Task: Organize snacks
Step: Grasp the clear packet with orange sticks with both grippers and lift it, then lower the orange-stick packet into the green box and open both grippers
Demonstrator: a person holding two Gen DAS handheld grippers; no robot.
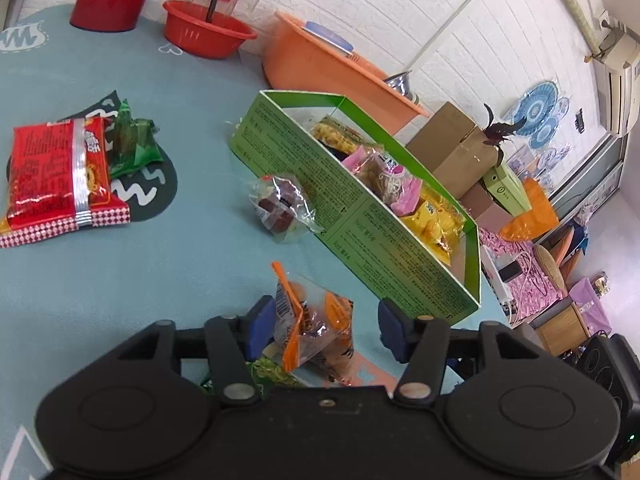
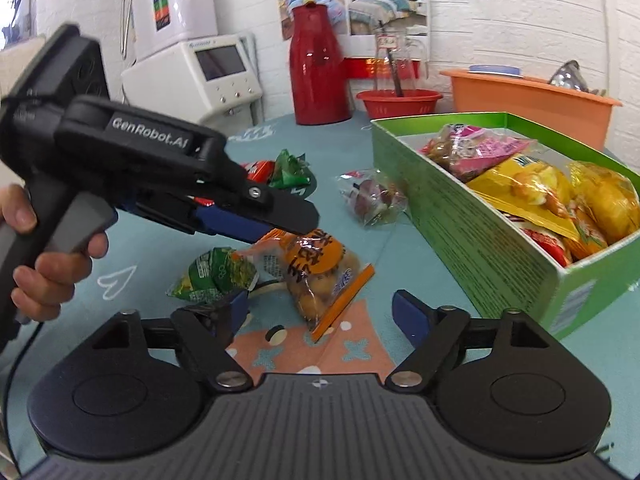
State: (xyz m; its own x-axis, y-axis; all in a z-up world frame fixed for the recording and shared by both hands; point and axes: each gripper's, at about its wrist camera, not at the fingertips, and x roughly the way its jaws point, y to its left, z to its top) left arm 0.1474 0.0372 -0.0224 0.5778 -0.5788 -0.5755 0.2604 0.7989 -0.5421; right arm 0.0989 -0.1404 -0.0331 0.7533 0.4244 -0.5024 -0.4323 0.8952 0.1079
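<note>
Left gripper (image 1: 326, 330), jaws wide, straddles the orange-sealed snack bag (image 1: 310, 330); green box (image 1: 360, 236) waits at one o'clock; right gripper (image 2: 320, 316) idles wide.

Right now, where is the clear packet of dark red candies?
The clear candy packet lies on the teal tablecloth, touching the green box's long side in the left wrist view.

Red packet (image 1: 60, 172): left edge cut off | green packet (image 1: 268, 372): mostly hidden behind left claw (image 1: 326, 330) | box (image 1: 360, 216) print: illegible
</note>
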